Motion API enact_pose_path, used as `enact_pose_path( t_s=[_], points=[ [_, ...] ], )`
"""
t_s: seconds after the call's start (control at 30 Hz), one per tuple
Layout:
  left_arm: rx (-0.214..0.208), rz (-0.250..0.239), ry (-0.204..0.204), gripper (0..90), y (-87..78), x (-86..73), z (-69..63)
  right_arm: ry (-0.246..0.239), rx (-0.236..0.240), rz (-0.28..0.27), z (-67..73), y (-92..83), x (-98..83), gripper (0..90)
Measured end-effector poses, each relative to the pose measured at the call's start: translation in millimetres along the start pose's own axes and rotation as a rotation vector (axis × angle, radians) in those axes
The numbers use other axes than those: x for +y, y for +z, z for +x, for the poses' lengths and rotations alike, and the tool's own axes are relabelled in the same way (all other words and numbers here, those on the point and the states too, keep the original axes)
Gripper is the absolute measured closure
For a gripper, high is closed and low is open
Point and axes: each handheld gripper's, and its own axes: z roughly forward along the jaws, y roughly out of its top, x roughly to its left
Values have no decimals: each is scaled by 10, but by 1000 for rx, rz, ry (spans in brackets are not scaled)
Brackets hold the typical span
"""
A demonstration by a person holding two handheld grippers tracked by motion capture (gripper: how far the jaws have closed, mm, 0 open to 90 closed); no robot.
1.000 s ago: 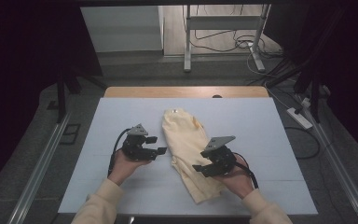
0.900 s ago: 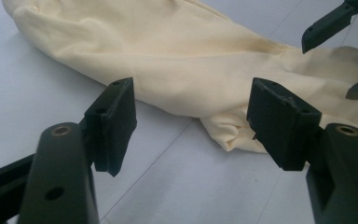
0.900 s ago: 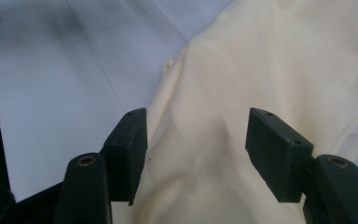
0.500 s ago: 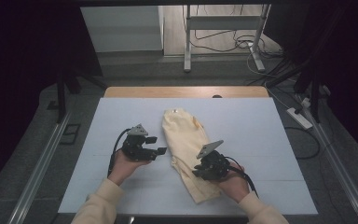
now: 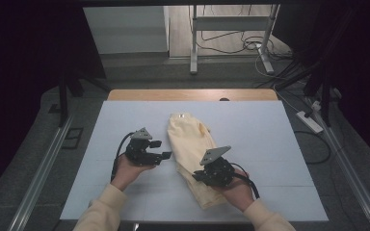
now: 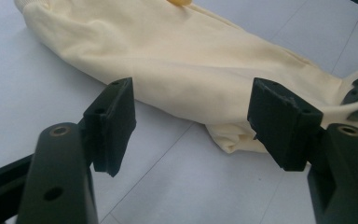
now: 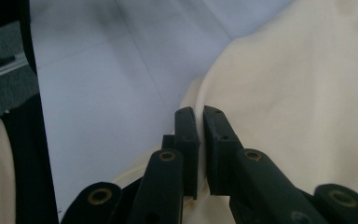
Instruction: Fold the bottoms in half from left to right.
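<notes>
1. At the left of the white bench top point(image 5: 101, 159), near its front edge, a hand holds the left gripper point(image 5: 166, 155) just beside the long left side of a cream garment point(image 5: 192, 144); its jaws stand wide apart, nothing between them, and they point toward the cloth.
2. In the left gripper view, the same black fingers point(image 6: 114, 121) frame bare white surface, with the garment point(image 6: 177, 60) lying just beyond them.
3. The folded garment runs down the middle of the bench, from mid-surface toward the front edge, slanting slightly to the right. A small pale tag shows at its far end; any writing on it is too small to read.
4. On the garment's near end, the right gripper point(image 5: 196, 177) sits on the cloth's left edge. Its jaws have just been closing and now stand nearly together, pinching a fold of cream fabric point(image 7: 307, 93), as the right gripper view shows.
5. Cream sleeves enter from the bench's front edge.
</notes>
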Motion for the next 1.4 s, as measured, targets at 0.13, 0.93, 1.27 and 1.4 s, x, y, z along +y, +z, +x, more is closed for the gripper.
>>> enact_pose_path(
  t_s=[0.13,0.93,1.27,1.4],
  points=[
    [1,2,2,319,-5,0,-2,-7,0,45,-10,97,-53,818],
    [1,2,1,312,-9,-1,3,142,-152,-56,-409,-193,-196,376],
    [4,-2,1,312,-13,-1,1,191,-192,-16,-506,-162,-269,352],
    [4,2,5,312,-8,0,-2,202,-202,-4,-534,-145,-288,338]
  ],
)
